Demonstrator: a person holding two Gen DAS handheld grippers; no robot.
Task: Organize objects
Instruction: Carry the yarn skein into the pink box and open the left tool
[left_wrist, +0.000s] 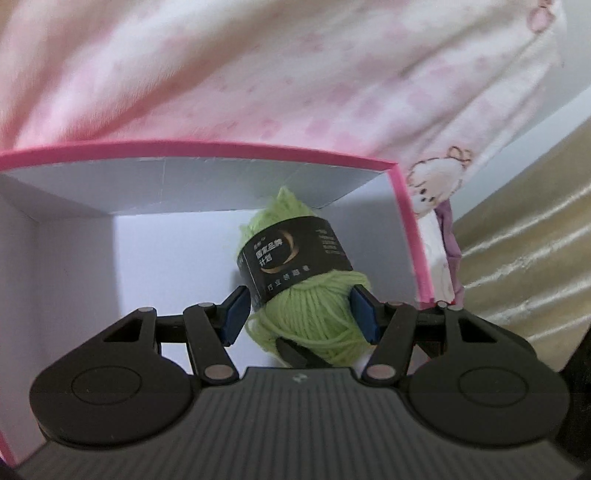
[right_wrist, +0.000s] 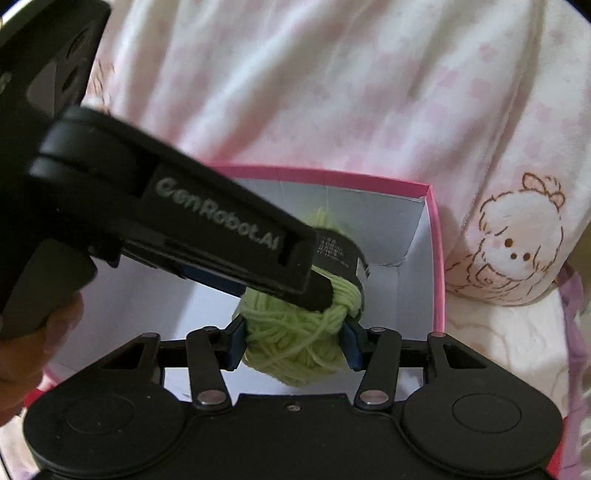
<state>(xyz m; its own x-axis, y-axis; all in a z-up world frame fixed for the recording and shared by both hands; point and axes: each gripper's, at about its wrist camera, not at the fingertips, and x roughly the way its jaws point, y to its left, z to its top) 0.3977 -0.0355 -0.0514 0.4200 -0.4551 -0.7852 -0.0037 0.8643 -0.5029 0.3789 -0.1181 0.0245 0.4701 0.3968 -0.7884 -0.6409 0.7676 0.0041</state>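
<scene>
Two blue pads of the left gripper (left_wrist: 299, 314) clamp a green yarn ball (left_wrist: 314, 314) over a pink-rimmed box (left_wrist: 221, 146). Right wrist view: the right gripper (right_wrist: 293, 345) also pinches the yarn, the left gripper crossing above.

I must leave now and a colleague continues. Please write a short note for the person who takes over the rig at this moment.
Left hand-held gripper: shut on the green yarn ball.
Right hand-held gripper: also shut on the yarn's lower end.
The yarn, with its black label band, hangs inside the pink box, near the right wall.
Done: yarn brought into the box.
Left: set it down, open both, withdraw.
</scene>
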